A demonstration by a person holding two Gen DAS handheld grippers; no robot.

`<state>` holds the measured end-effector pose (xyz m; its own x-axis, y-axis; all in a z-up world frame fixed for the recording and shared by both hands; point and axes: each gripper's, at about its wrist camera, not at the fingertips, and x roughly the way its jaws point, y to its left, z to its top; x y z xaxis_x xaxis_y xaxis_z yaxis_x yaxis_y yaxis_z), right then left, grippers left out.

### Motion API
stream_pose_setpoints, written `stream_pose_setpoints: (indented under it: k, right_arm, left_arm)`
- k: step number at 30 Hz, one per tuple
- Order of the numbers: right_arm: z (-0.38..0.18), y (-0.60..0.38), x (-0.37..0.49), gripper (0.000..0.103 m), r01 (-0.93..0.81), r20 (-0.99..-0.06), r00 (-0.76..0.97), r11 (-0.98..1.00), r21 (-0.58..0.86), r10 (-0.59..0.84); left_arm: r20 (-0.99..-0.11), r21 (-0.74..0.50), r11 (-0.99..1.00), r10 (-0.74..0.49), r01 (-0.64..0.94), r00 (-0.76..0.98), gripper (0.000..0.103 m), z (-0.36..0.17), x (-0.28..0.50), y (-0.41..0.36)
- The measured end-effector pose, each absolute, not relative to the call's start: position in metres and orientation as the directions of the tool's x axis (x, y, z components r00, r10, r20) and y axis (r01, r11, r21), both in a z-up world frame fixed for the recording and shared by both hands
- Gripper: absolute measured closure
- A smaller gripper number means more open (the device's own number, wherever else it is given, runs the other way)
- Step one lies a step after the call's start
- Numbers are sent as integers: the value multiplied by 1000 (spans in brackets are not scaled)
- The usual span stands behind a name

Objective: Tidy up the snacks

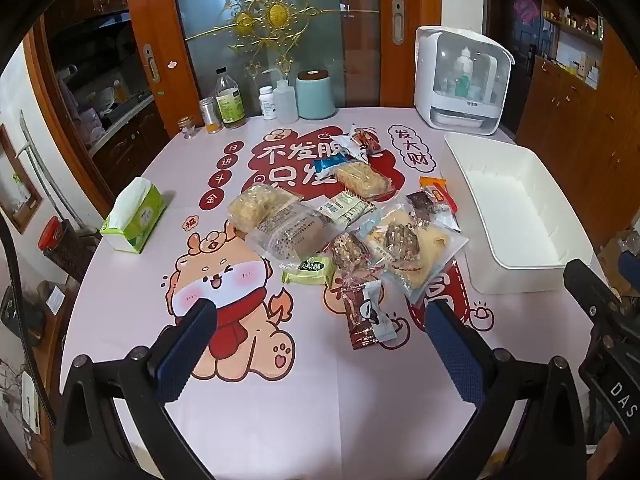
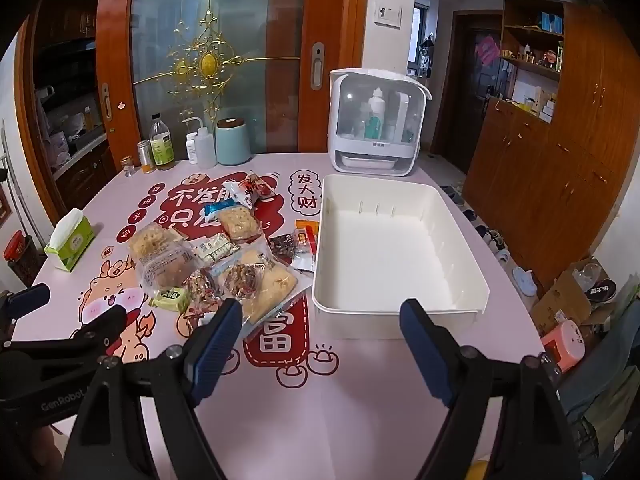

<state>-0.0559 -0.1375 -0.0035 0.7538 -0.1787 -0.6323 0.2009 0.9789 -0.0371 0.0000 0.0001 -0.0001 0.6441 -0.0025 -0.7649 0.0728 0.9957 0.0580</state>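
Both my jaws open, empty over the counter (image 1: 280, 420); snack packets (image 1: 344, 220) look light, crinkly, crushable, so I'd pinch sealed edges for the white bin (image 2: 400, 308).

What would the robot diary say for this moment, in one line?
stage: start | left gripper: open, empty | right gripper: open, empty | snacks: piled on table | white bin: empty, right of pile

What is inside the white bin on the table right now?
Nothing: the white bin shows only its bare floor and slotted walls. Its near wall hides a thin strip of floor. All snacks lie left of it.
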Motion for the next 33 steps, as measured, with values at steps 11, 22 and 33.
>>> stream_pose_setpoints:
  k: [11,22,33]
  right_arm:
    - [-5,-138,-56,21,200,-626,759,979,-37,-178]
    - [-7,-133,-55,21,197,-633,754,980,-37,-176]
    - [-8,-129,-53,21,186,-637,752,982,-38,-168]
  left_arm:
    - [-766,66,995,4,71,642,0,0,0,1]
    - [-768,67,995,5,73,641,0,0,0,0]
    - [-769,65,995,3,73,639,0,0,1,0]
